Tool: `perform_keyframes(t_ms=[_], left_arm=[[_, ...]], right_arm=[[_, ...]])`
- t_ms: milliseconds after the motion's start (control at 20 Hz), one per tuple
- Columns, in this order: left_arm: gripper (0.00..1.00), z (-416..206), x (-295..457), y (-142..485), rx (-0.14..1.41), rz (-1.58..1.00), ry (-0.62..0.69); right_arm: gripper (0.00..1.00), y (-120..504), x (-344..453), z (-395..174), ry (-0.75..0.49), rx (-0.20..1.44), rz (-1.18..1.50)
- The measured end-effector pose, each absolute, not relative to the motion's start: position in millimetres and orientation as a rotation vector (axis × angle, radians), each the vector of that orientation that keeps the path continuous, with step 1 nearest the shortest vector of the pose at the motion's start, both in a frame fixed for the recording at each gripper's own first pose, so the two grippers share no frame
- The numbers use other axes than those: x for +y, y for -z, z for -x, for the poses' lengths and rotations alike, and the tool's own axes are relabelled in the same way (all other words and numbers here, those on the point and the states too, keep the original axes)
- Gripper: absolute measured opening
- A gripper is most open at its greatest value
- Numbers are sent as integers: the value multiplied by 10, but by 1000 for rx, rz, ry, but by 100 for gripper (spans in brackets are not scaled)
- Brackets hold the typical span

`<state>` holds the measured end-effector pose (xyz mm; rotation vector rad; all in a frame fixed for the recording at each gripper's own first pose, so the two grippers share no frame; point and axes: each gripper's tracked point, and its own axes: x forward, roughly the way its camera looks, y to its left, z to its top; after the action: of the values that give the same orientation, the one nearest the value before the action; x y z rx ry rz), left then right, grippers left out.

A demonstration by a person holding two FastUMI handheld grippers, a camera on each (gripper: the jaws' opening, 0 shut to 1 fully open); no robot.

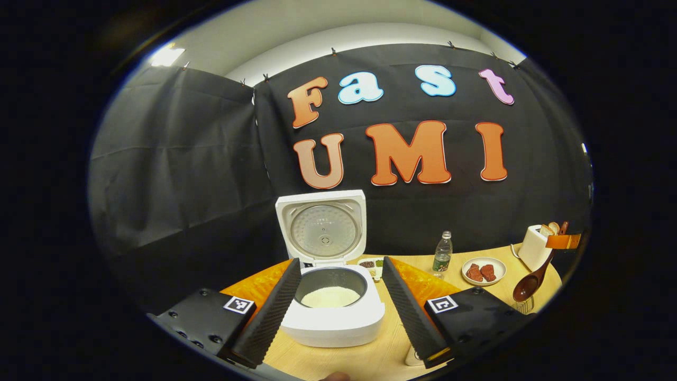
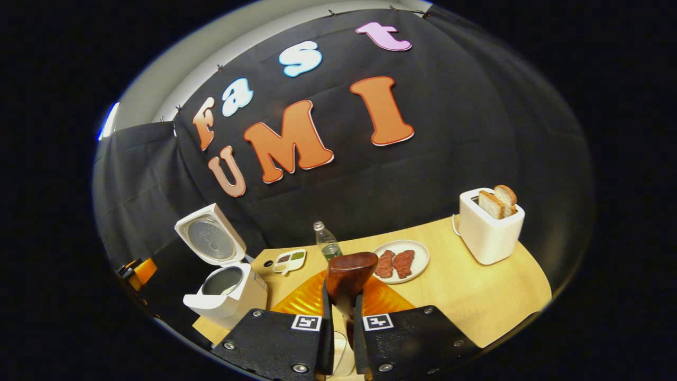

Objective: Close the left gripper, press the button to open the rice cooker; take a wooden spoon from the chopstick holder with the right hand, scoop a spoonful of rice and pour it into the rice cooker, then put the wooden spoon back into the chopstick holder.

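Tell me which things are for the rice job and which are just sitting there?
For the job: rice cooker, lid up, rice inside; wooden spoon, clamped in the right hand-held gripper; left hand-held gripper, open.

Just lying about: toaster with bread, plate of meat, water bottle, small sectioned dish.

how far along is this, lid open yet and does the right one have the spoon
Done: the rice cooker stands with its lid up, and white rice lies in the pot. In hand: the right gripper is shut on the wooden spoon, bowl end up; the left gripper view shows the spoon raised at the table's far right. The left gripper is open in front of the cooker. Whether the scoop was poured cannot be told. Left: returning the spoon to its holder.
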<state>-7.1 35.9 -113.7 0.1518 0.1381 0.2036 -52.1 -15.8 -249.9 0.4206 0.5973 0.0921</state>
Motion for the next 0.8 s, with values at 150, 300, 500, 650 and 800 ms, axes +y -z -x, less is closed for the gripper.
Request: perform_keyframes(t_ms=[150,300,500,650,800], left_arm=[[100,32,387,1051,126,-148,-216],[100,-14,499,928,104,-159,-246],[100,-126,680,813,94,-140,-280],[100,-231,847,674,81,-131,-301],[100,-350,1070,538,69,-105,-326]], right_arm=[[16,2598,-399,665,-37,615,-423],[15,2796,-574,769,18,639,-424],[16,3143,-568,901,54,678,-474],[17,3442,-584,973,107,703,-523],[18,3612,-597,995,156,700,-586]])
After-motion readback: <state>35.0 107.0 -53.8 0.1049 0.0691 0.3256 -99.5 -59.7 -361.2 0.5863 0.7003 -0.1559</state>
